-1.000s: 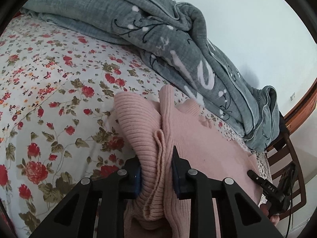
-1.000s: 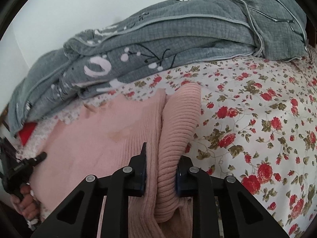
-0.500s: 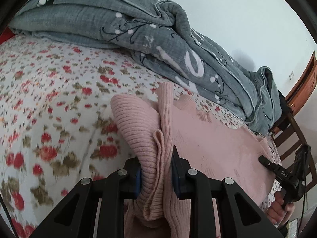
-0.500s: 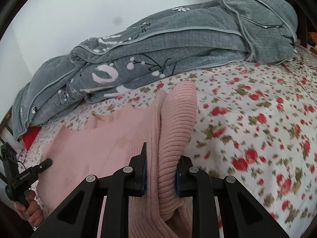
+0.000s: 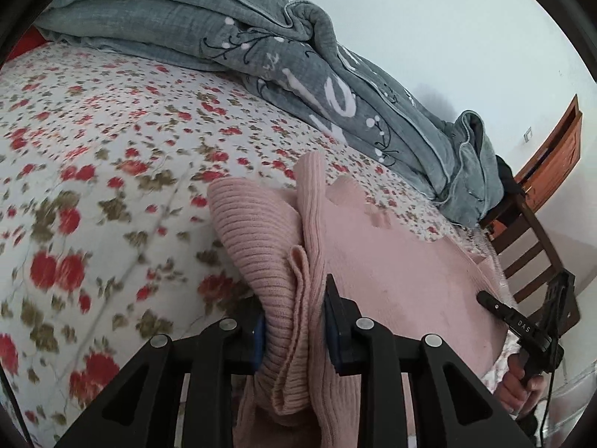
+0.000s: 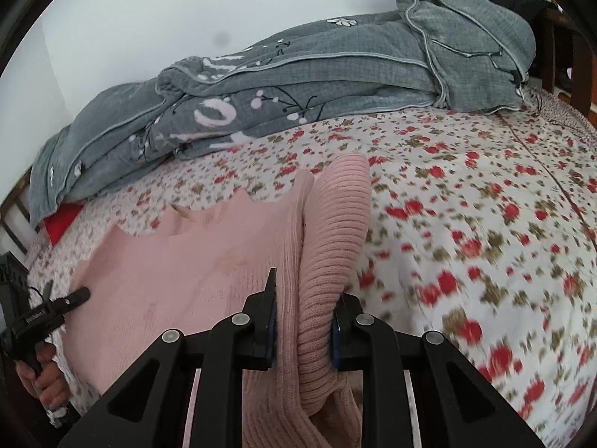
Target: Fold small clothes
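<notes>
A pink knitted sweater (image 5: 391,272) hangs stretched between my two grippers above the flowered bed. My left gripper (image 5: 294,321) is shut on one bunched edge with its ribbed sleeve (image 5: 253,231). My right gripper (image 6: 304,321) is shut on the other edge and its ribbed sleeve (image 6: 335,224); the sweater's flat body (image 6: 179,280) spreads to the left. The right gripper shows far right in the left wrist view (image 5: 522,324), and the left gripper shows far left in the right wrist view (image 6: 48,310), each held by a hand.
The bed has a white sheet with red flowers (image 5: 93,171) (image 6: 485,205). A crumpled grey quilt (image 5: 298,59) (image 6: 317,74) lies along the wall side. A wooden chair (image 5: 530,254) stands by the bed's end. A red item (image 6: 61,220) peeks from under the quilt.
Both grippers have lifted and pulled back with the sweater; the bed looks farther away and more of the quilt and wall shows. The grips have not changed.
</notes>
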Available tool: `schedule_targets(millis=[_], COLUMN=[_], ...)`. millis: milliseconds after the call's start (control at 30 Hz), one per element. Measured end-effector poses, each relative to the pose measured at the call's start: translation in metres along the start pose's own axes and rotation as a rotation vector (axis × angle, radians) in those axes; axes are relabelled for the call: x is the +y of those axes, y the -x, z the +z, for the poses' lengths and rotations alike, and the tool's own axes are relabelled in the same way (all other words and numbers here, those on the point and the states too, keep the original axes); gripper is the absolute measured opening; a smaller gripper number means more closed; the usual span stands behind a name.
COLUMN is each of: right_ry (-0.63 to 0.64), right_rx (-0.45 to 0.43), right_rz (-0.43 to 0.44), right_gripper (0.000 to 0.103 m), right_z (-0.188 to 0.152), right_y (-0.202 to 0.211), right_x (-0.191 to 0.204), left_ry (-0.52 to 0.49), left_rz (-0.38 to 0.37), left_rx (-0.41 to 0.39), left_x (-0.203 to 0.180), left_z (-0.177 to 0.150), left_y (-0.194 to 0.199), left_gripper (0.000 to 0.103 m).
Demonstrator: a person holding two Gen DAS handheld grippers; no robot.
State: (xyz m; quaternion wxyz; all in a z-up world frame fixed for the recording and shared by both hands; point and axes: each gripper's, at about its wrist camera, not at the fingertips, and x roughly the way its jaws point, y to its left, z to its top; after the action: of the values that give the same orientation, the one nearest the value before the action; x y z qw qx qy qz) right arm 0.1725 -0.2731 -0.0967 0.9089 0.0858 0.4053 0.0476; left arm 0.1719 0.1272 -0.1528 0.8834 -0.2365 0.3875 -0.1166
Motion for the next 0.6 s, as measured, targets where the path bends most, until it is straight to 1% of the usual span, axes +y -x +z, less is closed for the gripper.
schedule_targets(millis=[67,133,167,233,333,400,467,533,600], right_ry=[0.034,0.054,0.06,0.076,0.127,0.152,0.191,0.233,0.295], right_rx=[-0.01,0.0,-0.004,-0.032,-0.102,-0.16,-0.209,-0.242,-0.249], right_rz=[-0.057,-0.117,-0.138,-0.176,-0.269,-0.281,-0.262,-0.235,-0.203], right_gripper=[0.025,0.029,0.031,0.033,0.033,0.035,0.048,0.052,0.052], right_z=[-0.01,-0.018,-0.021,-0.025,-0.023,-0.021,-0.018,-0.018,-0.019], right_y=[-0.009,-0.02,-0.022,-0.015,0.01,0.026,0.039,0.043,0.036], right_x=[0.0,0.0,0.0,0.004,0.022,0.037,0.06,0.082,0.108], left_ry=[-0.003,-0.001,0.005,0.034,0.091,0.094,0.078,0.062,0.052], left_rz=[0.025,0.016,-0.002,-0.044,-0.076,-0.085,-0.075,-0.062,-0.061], left_rx=[-0.022,-0.028,-0.021,-0.029,-0.003,-0.006,-0.008,-0.009,-0.011], left_x=[0.004,0.009,0.011,0.017,0.026,0.025,0.023,0.021,0.021], left_z=[-0.007,-0.012,-0.011,-0.01,-0.009,-0.01,-0.011,-0.012,-0.012], left_y=[-0.005,-0.007,-0.005,-0.001,-0.004,-0.003,-0.001,0.001,0.004], left_gripper=[0.034,0.036,0.036,0.038,0.04,0.044,0.046,0.047,0.048])
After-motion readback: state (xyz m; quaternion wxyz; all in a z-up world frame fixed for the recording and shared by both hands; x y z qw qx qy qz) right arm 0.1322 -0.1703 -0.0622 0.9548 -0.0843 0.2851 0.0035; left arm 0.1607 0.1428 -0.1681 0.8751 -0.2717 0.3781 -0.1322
